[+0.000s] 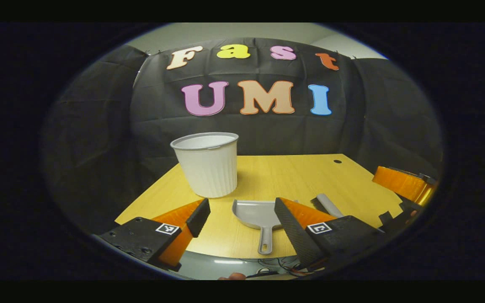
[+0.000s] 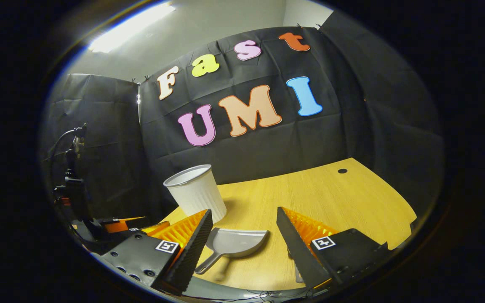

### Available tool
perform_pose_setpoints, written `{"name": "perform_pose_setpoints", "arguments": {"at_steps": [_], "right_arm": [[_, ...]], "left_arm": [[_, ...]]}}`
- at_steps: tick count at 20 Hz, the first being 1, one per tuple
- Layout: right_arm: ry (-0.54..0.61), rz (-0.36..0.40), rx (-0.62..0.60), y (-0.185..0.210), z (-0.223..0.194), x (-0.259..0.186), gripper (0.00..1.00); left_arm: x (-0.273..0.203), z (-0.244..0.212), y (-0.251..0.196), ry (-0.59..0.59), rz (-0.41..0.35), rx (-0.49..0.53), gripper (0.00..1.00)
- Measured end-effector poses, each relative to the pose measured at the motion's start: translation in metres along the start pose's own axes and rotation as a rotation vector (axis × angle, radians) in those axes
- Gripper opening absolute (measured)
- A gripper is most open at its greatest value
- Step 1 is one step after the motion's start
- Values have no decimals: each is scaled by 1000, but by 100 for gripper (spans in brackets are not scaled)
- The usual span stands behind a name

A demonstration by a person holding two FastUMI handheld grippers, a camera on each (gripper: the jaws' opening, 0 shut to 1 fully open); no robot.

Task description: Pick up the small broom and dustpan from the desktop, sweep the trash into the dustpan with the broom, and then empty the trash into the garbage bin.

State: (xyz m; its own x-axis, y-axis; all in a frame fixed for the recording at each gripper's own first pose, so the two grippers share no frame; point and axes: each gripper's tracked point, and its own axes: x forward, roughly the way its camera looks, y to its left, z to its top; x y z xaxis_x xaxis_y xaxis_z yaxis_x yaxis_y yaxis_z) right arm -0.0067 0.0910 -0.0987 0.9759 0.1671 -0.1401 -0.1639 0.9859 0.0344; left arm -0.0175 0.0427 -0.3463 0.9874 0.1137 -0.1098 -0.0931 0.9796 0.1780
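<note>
A grey dustpan (image 1: 251, 213) lies on the wooden desktop (image 1: 293, 176) near its front edge, handle (image 1: 264, 243) toward me. My left gripper (image 1: 240, 215) hovers open just before it, nothing between its fingers. To its right a grey broom handle (image 1: 329, 204) pokes out from behind the finger. In the right gripper view the dustpan (image 2: 237, 242) sits between and beyond the fingers of my right gripper (image 2: 244, 225), which is open and holds nothing. The white ribbed garbage bin (image 1: 207, 166) (image 2: 196, 192) stands upright behind the dustpan on the left.
The other gripper (image 1: 402, 184) shows at the far right of the left gripper view, and the left one (image 2: 118, 225) at the lower left of the right gripper view. A dark stand with cables (image 2: 72, 176) rises at the left. The desktop (image 2: 331, 198) has a small hole (image 2: 342, 171) near its back.
</note>
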Motion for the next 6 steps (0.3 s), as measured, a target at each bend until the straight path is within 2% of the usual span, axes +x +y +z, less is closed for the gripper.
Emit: {"name": "perform_pose_setpoints", "arguments": {"at_steps": [6], "right_arm": [[-5,-19,8,-2,-2,0,98]], "left_arm": [[2,-2,-10,15,-41,6,95]]}}
